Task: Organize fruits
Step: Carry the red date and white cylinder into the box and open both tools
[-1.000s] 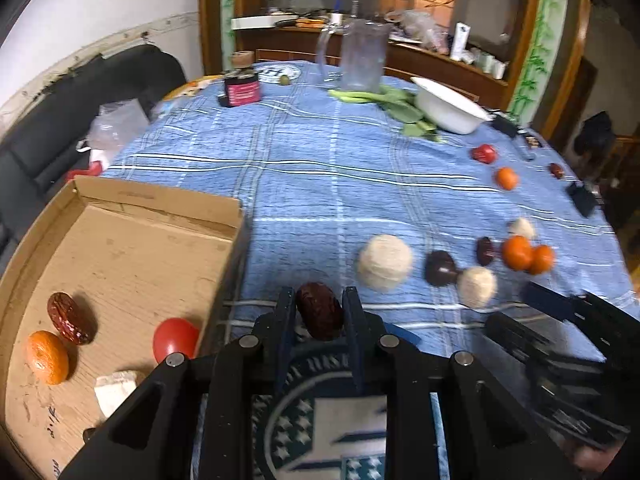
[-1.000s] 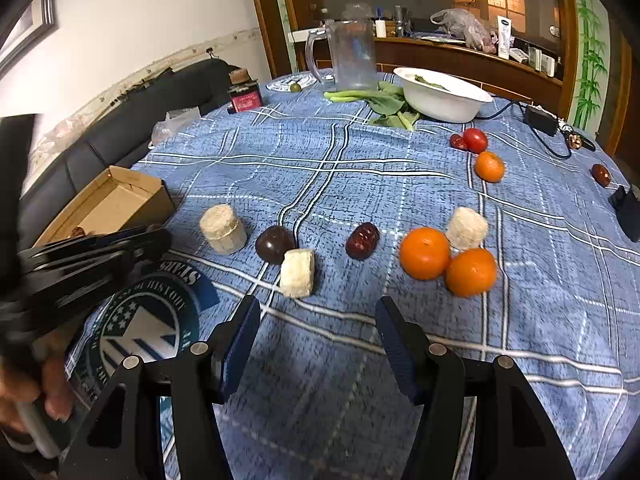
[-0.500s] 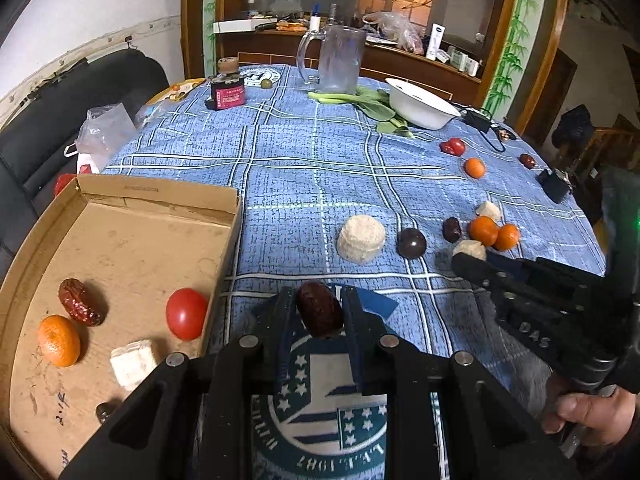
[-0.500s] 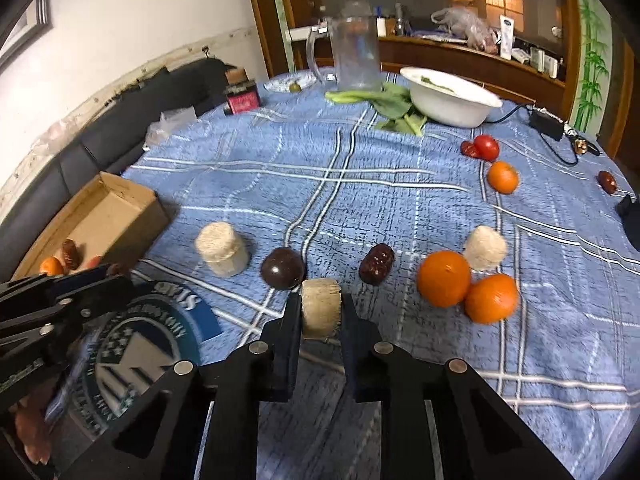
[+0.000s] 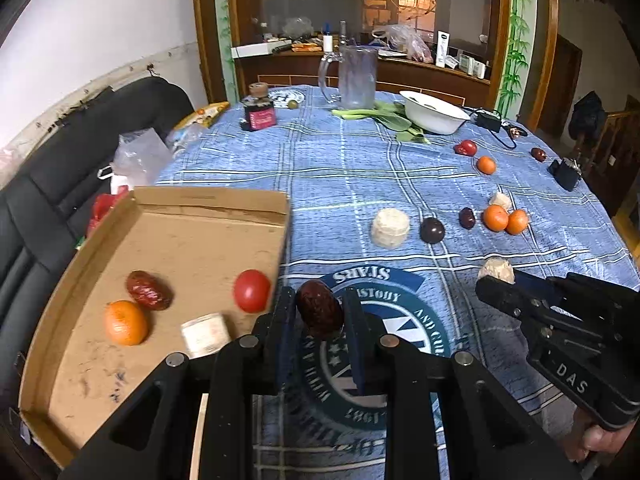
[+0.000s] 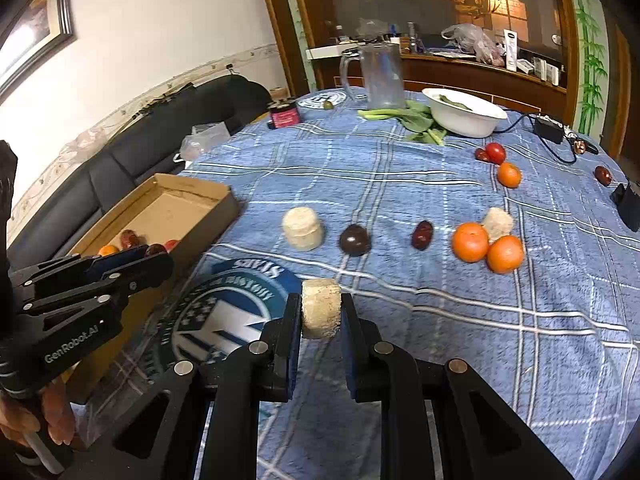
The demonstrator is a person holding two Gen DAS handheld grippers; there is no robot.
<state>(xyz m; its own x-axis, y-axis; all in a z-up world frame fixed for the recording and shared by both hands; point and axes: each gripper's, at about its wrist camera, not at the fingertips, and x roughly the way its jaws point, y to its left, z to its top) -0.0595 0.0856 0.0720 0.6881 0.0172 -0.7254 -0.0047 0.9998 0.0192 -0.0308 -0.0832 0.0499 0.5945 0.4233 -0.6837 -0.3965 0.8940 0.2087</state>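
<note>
btwn left gripper (image 5: 320,316) jaws: red date (image 5: 319,309), beside box (image 5: 208,204).

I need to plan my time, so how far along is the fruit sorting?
Done: the box holds four pieces, a date, an orange, a tomato and a pale chunk.
In hand: the left claw grips a second date, and the right claw grips another chunk.
Left: about ten pieces on the cloth, including a plum and two touching oranges. Under halfway.
</note>
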